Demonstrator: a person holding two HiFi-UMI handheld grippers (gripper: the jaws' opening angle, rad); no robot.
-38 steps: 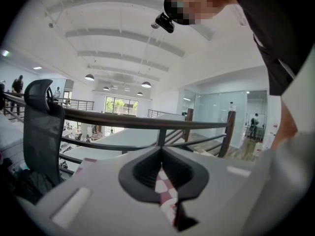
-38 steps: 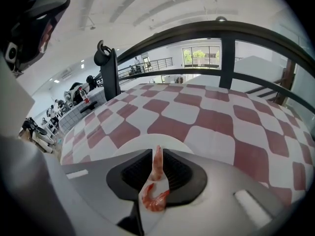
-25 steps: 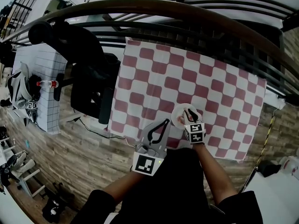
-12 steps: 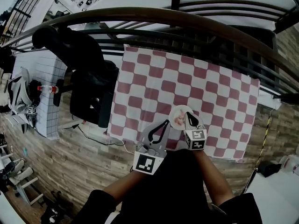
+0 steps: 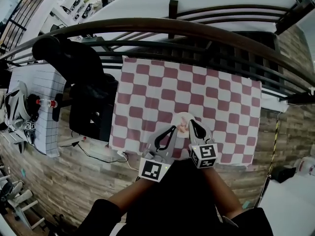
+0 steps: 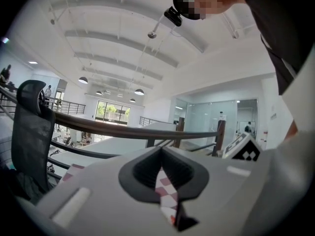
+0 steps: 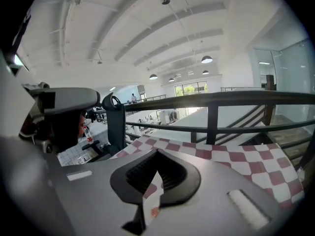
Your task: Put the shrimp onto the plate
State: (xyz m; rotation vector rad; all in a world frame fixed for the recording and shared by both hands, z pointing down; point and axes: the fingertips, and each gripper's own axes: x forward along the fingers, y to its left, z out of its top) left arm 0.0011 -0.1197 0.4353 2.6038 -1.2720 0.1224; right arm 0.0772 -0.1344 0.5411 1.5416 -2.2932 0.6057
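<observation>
Lying on the plate [image 5: 179, 117] by the table's [image 5: 211, 90] near edge, the shrimp [image 5: 183, 127] appears placed. Left gripper [image 5: 174, 128] and right gripper [image 5: 191, 122], jaws together and empty, flank it; a nudge could tip the plate off.

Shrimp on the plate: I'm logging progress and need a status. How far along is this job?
Done, it seems: in the head view the shrimp lies on the plate. In hand: nothing. The left tongs and the right tongs are both shut and empty, with only checked cloth showing through their slits. Left: probably just drawing the tongs away from the plate.
</observation>
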